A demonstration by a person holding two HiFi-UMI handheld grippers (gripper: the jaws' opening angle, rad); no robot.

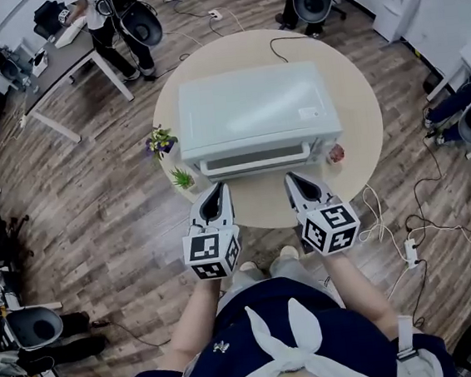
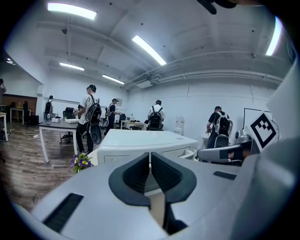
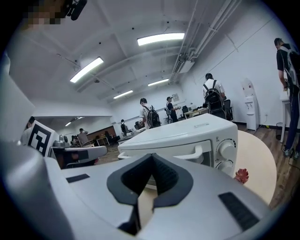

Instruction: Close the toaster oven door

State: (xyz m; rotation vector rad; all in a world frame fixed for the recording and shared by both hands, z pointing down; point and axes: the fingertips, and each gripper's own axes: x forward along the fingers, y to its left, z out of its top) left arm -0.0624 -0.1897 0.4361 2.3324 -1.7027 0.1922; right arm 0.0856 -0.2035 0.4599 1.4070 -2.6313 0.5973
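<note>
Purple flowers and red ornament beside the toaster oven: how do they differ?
The purple flowers stand off the toaster oven's left end, the red ornament by its right front corner. The flowers look bigger, with green leaves; the ornament is small and red. Both sit on the round table.

The left gripper [image 1: 216, 190] and the right gripper [image 1: 296, 180] are held side by side, slightly apart, both pointing forward and a little down. Each has its jaws closed together, empty
</note>
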